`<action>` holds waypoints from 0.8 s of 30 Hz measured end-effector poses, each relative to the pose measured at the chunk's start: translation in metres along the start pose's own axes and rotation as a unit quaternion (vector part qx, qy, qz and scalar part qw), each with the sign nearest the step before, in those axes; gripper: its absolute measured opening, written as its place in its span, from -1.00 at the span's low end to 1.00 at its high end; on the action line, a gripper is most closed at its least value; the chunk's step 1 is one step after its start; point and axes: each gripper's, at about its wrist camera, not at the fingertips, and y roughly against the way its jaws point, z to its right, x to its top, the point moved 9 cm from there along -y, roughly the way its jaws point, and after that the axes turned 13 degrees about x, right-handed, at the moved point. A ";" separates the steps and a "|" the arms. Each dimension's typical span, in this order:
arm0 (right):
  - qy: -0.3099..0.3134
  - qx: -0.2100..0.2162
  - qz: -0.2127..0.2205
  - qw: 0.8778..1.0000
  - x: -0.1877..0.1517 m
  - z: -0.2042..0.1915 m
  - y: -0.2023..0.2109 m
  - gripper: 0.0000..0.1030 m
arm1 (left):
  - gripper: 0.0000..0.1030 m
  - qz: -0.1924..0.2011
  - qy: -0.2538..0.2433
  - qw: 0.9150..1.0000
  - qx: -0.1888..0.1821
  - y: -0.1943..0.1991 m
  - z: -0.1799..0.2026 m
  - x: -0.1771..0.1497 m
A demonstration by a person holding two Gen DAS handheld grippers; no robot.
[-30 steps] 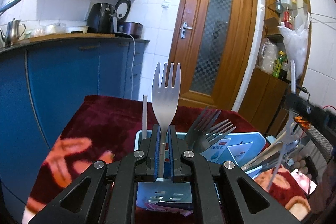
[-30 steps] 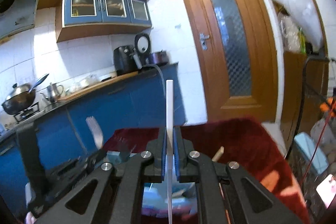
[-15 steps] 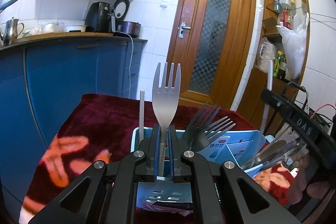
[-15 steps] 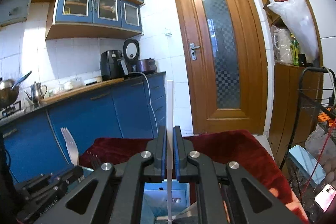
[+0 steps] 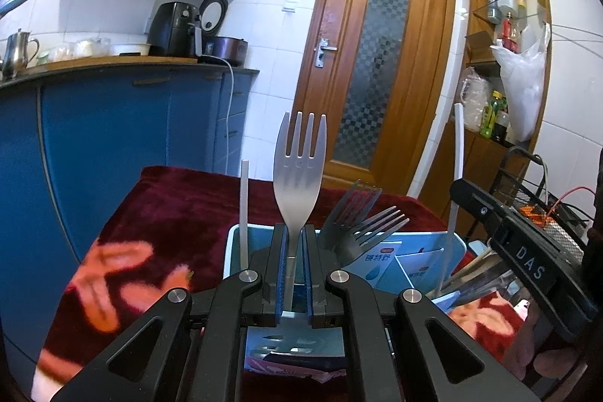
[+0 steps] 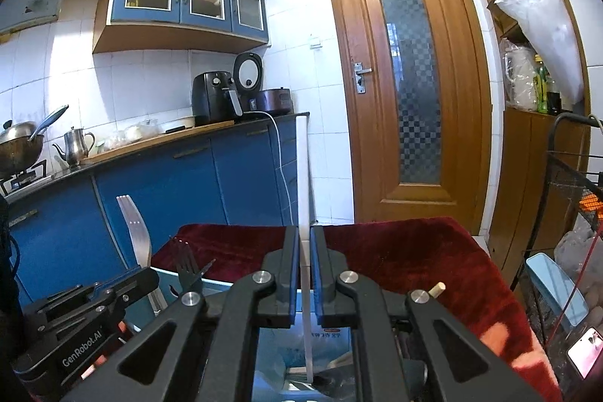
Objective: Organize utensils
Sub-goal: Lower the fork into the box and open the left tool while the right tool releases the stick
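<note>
From the left wrist view, the left gripper (image 5: 295, 274) has its jaws clamped on the neck of a silver fork (image 5: 299, 172), held upright with the tines up, right over the near-left part of a light blue utensil caddy (image 5: 233, 243) that sits on the bench, which is draped in a dark red patterned cloth (image 5: 169, 210). Two darker forks (image 5: 358, 217) already lean out of the caddy just right of the held one, and a white chopstick (image 5: 244, 210) stands at its left wall, so I take this as the sorting step, forks going with forks. Next, I'd guess, the fork has to be lowered handle-first into that fork compartment without knocking its neighbours, then let go. Behind are blue cabinets, a black air fryer (image 5: 171, 29) on the counter, white tiles and a wooden door (image 5: 380, 59). From the right wrist view, the right gripper (image 6: 305, 274) has its jaws closed on a second white chopstick (image 6: 303, 183), held vertical with its lower end reaching down into the caddy (image 6: 166, 275), whose dividers I cannot make out here. It looks close to release, though it needs steering toward the other chopstick's slot. The left gripper's fork shows at the left, and a wire rack (image 6: 565, 176) stands off the bench's right edge.
</note>
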 end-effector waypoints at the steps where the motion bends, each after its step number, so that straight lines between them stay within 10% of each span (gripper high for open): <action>1: -0.001 -0.004 0.009 1.000 0.003 0.001 0.002 -0.86 | -0.85 0.000 0.000 1.000 0.000 0.000 0.000 0.000; 24: 0.017 0.044 -0.010 0.999 -0.011 -0.025 0.020 -0.63 | -0.79 -0.022 0.009 1.000 -0.012 0.025 0.001 0.001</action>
